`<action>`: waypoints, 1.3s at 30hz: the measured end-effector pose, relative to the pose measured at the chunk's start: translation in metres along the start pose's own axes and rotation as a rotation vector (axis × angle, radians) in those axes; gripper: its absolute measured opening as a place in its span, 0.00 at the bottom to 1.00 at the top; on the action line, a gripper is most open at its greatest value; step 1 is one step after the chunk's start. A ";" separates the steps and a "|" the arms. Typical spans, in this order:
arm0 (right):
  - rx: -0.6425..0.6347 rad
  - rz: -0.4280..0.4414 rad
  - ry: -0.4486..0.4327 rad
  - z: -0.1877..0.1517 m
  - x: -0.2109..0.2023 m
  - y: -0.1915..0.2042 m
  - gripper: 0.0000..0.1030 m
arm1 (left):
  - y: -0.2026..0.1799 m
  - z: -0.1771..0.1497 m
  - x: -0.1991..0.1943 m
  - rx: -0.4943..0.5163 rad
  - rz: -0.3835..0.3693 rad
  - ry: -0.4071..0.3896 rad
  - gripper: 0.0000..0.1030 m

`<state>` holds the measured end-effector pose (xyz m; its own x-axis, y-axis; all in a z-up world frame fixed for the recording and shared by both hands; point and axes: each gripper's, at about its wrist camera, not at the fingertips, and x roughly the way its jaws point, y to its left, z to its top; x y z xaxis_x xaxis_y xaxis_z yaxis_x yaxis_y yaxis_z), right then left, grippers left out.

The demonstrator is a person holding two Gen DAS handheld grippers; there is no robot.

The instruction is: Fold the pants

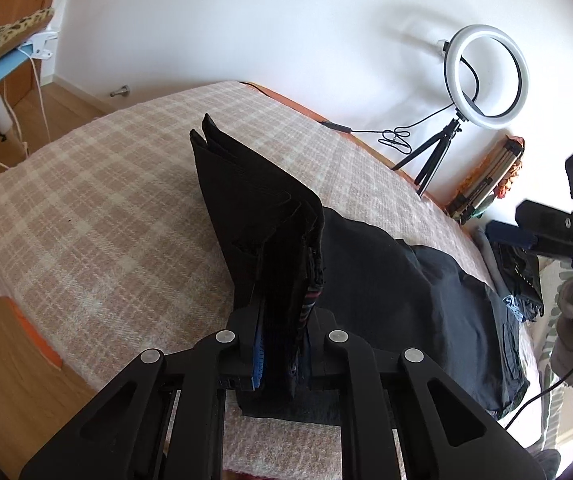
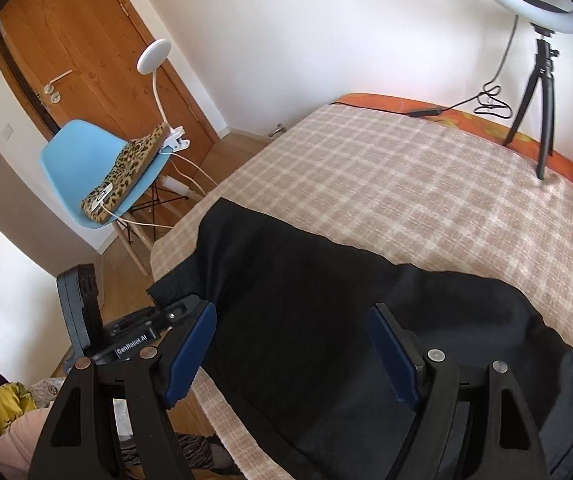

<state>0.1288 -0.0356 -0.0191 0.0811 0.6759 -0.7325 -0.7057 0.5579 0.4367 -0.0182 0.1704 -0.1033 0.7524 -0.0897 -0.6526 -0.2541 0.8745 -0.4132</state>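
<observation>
My left gripper point(image 1: 282, 344) was clamped on a lifted edge of the black pants point(image 2: 326, 312); my right gripper point(image 2: 292, 348) hung spread wide above them, holding nothing. To fold well, I judged the raised edge should travel straight across, kept taut, landing square. The pants lay on the near part of the plaid blanket point(image 2: 406, 184), dark, thick, faintly wrinkled.

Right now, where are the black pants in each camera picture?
Left wrist view: the black pants stand up in the middle, one end pinched in the left claw, the rest spread to the right on the bed.
Right wrist view: pants fill the lower middle, under the open right claw.
Shared landmark: ring light.
</observation>
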 end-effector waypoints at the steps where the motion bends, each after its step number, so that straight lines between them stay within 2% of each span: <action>1: -0.008 0.030 0.027 0.012 0.014 0.009 0.78 | -0.002 0.000 -0.001 0.016 -0.001 0.001 0.12; 4: -0.025 0.102 0.120 0.040 0.062 0.033 0.78 | -0.006 0.000 -0.003 0.043 -0.005 -0.002 0.12; 9: -0.039 0.065 0.239 0.060 0.136 0.051 0.77 | -0.009 -0.003 -0.004 0.069 -0.017 0.002 0.09; 11: -0.028 0.055 0.271 0.060 0.155 0.051 0.70 | -0.012 -0.004 -0.005 0.084 -0.025 0.006 0.09; 12: -0.022 0.050 0.284 0.058 0.162 0.051 0.64 | -0.013 -0.005 -0.005 0.093 -0.028 0.009 0.09; 15: -0.010 0.026 0.302 0.055 0.174 0.046 0.20 | -0.018 -0.009 -0.006 0.120 -0.018 0.008 0.09; 18: 0.019 0.024 0.282 0.053 0.173 0.040 0.06 | -0.019 -0.012 -0.007 0.142 0.015 0.000 0.09; 20: 0.025 0.018 0.273 0.053 0.168 0.035 0.05 | -0.018 -0.012 -0.008 0.145 0.059 -0.005 0.11; 21: 0.031 0.017 0.271 0.054 0.166 0.033 0.03 | -0.018 -0.012 -0.007 0.148 0.085 -0.004 0.19; 23: 0.047 0.023 0.268 0.053 0.164 0.030 0.03 | -0.022 -0.014 -0.006 0.174 0.130 -0.016 0.26; 26: 0.056 0.027 0.257 0.055 0.159 0.028 0.02 | -0.024 -0.017 -0.009 0.214 0.198 -0.046 0.32; 29: 0.045 0.021 0.244 0.056 0.152 0.030 0.02 | -0.020 -0.015 -0.010 0.189 0.206 -0.040 0.42; 32: 0.058 0.031 0.236 0.056 0.147 0.026 0.02 | -0.015 -0.015 -0.007 0.162 0.198 -0.033 0.45; 33: 0.064 0.033 0.234 0.056 0.145 0.024 0.02 | -0.019 -0.016 -0.004 0.166 0.197 -0.025 0.46; 35: 0.069 0.030 0.229 0.055 0.143 0.020 0.02 | -0.021 -0.017 -0.002 0.174 0.114 -0.018 0.46; 37: 0.075 0.029 0.222 0.055 0.139 0.017 0.02 | -0.031 -0.019 -0.004 0.194 0.069 -0.038 0.43; 39: 0.077 0.025 0.212 0.055 0.134 0.015 0.02 | -0.041 -0.019 -0.007 0.236 0.044 -0.052 0.17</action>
<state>0.1675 0.0894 -0.0818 -0.0909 0.5781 -0.8109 -0.6492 0.5831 0.4885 -0.0245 0.1261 -0.0934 0.7760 -0.0299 -0.6301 -0.1428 0.9646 -0.2216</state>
